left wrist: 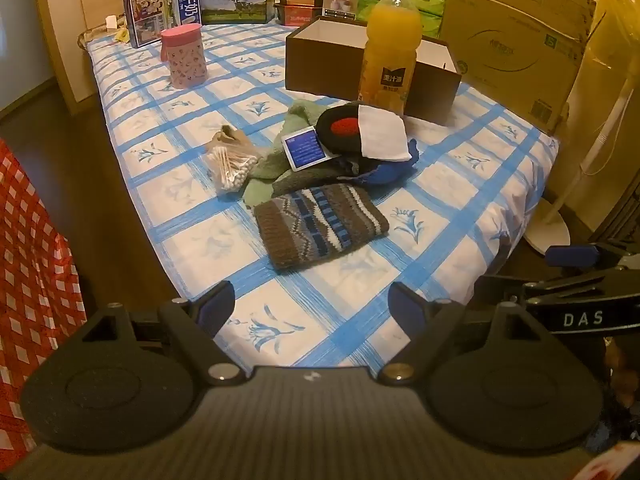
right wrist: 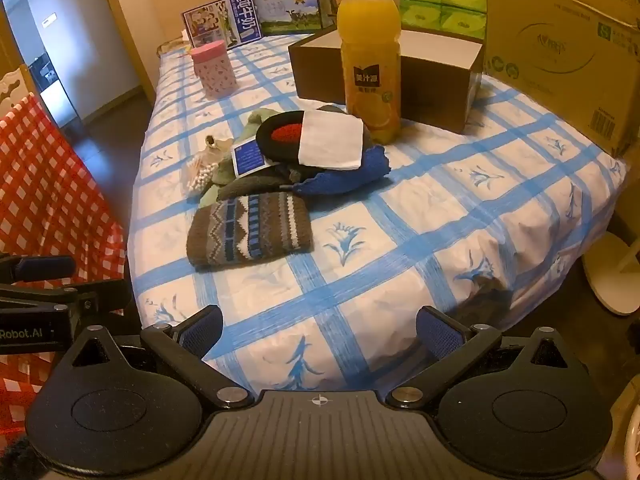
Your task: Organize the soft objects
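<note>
A pile of soft things lies mid-table: a brown-and-blue striped knit piece (left wrist: 320,225) (right wrist: 250,229) at the front, a green cloth (left wrist: 280,156) (right wrist: 256,120), a black round piece with a red centre (left wrist: 340,128) (right wrist: 282,136), a white cloth (left wrist: 382,132) (right wrist: 330,140) on top and a blue knit piece (left wrist: 390,170) (right wrist: 362,174). A small blue card (left wrist: 303,148) (right wrist: 249,157) rests on the pile. My left gripper (left wrist: 312,306) is open and empty above the table's near edge. My right gripper (right wrist: 320,328) is open and empty, also short of the pile.
An open brown box (left wrist: 320,64) (right wrist: 436,76) stands behind the pile, an orange juice bottle (left wrist: 390,48) (right wrist: 370,56) before it. A bag of cotton swabs (left wrist: 230,164) (right wrist: 202,168) lies left of the pile. A pink canister (left wrist: 184,56) (right wrist: 214,68), milk cartons and a cardboard box (left wrist: 516,40) stand farther back.
</note>
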Demonstrator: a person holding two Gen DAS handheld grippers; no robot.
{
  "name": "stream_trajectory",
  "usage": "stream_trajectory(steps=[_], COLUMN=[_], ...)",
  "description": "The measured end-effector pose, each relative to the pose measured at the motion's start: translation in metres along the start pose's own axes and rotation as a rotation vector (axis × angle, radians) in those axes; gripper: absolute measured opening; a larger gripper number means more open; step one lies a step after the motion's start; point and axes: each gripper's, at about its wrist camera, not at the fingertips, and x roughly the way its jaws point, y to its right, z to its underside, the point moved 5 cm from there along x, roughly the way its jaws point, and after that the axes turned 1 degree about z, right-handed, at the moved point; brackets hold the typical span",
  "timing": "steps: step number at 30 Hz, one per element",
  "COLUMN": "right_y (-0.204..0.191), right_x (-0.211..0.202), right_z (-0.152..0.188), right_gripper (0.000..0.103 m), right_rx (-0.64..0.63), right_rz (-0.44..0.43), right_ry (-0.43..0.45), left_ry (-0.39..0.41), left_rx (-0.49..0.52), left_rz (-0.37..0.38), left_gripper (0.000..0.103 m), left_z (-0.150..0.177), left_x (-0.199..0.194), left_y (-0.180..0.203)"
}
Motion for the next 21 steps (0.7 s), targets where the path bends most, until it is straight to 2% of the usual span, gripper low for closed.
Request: stream_trajectory(steps=[21], right_y=[-0.0004], right_x=[0.0018], right_z=[-0.0027], right_gripper=[0.103], right_rx=[-0.007], right_rz=[0.007], right_ry=[0.007], left_ry=[-0.003], left_rx=[0.000], left_rz=[-0.002], left_gripper=[0.082], left_z=[0.0001], left_x=[0.0001], left_y=[-0.0001])
